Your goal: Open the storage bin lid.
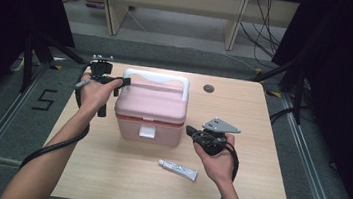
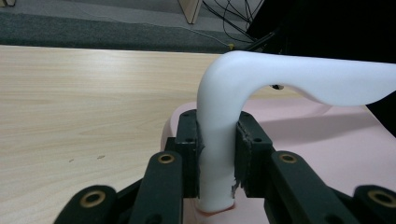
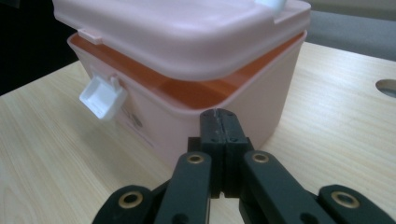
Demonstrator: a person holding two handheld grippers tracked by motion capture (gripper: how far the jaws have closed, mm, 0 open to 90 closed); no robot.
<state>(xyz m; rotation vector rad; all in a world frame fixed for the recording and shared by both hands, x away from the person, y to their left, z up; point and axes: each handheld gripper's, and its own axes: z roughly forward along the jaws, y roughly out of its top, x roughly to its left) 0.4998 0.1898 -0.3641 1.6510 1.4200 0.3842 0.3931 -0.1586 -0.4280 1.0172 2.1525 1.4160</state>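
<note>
1. A pink plastic box [image 1: 150,116] is seen standing near the middle of the wooden table [image 1: 106,172], with a white carrying handle [image 1: 159,79] raised over its lid [image 1: 151,101].
2. The left gripper [image 1: 116,83] is clamped on the left upright of the handle [image 2: 217,140], close to where that upright meets the lid; both pads are pressed against the white plastic in the left gripper view.
3. The right gripper [image 1: 192,131] is held just beside the box's right front corner, its jaws closed together on nothing; in the right gripper view the tips [image 3: 219,116] are seen pointing at the box wall below the rim.
4. The lid is seen lifted slightly at the front, with an orange-lit gap [image 3: 196,91] under it, and the white latch [image 3: 102,97] hangs loose and unfastened.
5. The box is judged to be light, stiff and thin-walled, of smooth plastic that could slip between hard pads; the walls are too wide and slick to be pinched well.
6. The handle is judged the best place for a hold, being narrow and rigid. As it is gripped at one end, the box may tilt or swing if lifted.
7. The lid edge or the latch tab is judged a fair point for the closed right tips to push or lift; the hinge and latch are thin parts and should be worked gently.
8. A small white tube [image 1: 178,169] lies on the table in front of the box, well clear of both grippers.
</note>
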